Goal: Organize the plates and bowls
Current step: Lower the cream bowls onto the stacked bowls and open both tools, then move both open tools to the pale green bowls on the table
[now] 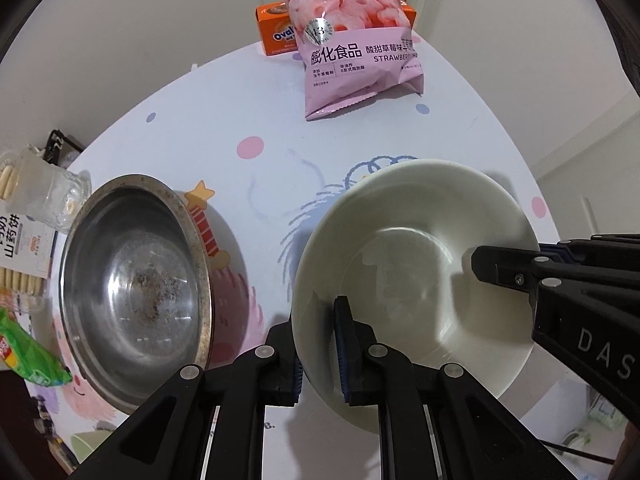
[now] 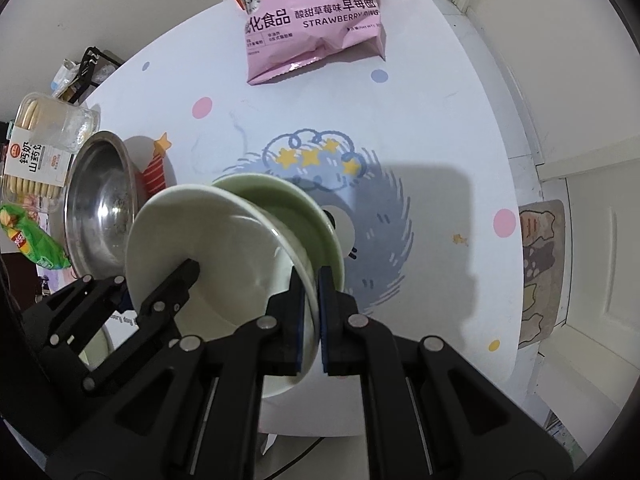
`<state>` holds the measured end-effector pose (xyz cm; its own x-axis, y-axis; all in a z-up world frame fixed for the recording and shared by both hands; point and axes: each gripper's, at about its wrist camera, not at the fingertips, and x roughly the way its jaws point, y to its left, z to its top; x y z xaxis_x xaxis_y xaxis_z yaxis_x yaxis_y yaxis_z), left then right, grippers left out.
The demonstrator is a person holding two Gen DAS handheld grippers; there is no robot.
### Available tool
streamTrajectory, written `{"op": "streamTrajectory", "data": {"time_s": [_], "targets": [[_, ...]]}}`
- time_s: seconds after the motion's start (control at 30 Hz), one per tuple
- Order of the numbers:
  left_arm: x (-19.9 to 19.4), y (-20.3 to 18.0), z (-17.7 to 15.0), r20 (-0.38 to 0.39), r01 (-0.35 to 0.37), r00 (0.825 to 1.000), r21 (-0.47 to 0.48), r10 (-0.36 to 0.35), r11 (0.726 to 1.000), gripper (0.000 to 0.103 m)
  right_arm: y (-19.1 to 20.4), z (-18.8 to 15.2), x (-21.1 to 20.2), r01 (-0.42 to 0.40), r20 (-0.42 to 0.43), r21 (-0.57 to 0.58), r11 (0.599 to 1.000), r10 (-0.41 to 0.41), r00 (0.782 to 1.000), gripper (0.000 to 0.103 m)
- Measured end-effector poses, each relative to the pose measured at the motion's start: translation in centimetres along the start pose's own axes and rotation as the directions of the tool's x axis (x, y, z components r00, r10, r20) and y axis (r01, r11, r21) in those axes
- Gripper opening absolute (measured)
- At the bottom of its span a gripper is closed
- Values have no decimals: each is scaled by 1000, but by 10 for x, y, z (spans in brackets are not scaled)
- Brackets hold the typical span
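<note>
White bowl [image 1: 416, 264]: in the left wrist view it sits right of centre over the patterned table [image 1: 248, 120], its hollow facing the camera. The left gripper [image 1: 318, 354] straddles the near-left rim, one finger [image 1: 348, 344] inside the bowl and the other outside under the rim, the two drawn close so that they pinch the wall. The right gripper [image 1: 560, 280] enters from the right edge and has the opposite rim; from this view its fingers cannot be told apart. A steel bowl [image 1: 136, 292] stands on the table just left of the white bowl, apart from it. A pink snack bag [image 1: 352, 40] leans at the far side against an orange box [image 1: 276, 28]. A biscuit pack [image 1: 24, 252] and a green packet [image 1: 32, 356] lie at the left edge.

In the right wrist view the white bowl [image 2: 208, 256] rests in or on a pale green plate [image 2: 292, 208]; whether the plate is on the table or lifted with the bowl cannot be told. The right gripper [image 2: 310, 320] pinches the near rim between fingers pressed almost together; whether the pinch includes the plate's rim cannot be told. The left gripper [image 2: 160, 292] holds the rim at lower left. The steel bowl [image 2: 100, 200] is to the left, the pink snack bag [image 2: 312, 20] at the far side.
</note>
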<state>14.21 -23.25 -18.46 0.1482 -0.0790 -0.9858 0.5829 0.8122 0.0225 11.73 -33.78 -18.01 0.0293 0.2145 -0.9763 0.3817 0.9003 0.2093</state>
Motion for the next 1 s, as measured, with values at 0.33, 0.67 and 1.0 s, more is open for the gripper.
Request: {"op": "streamTrajectory", "data": {"time_s": [0.33, 0.67, 1.0], "targets": [[3, -10, -3, -3, -32, 999, 29, 32, 999, 34, -6, -1, 7, -16, 4, 50, 999, 16, 1000, 15], [-16, -2, 2, 76, -33, 997, -7, 33, 999, 76, -2, -8, -23, 35, 98, 71, 997, -42, 994, 65], [-51, 36, -22, 148, 20, 989, -127, -1, 992, 76, 8, -16, -47, -1, 169, 76, 997, -12, 986, 66]]}}
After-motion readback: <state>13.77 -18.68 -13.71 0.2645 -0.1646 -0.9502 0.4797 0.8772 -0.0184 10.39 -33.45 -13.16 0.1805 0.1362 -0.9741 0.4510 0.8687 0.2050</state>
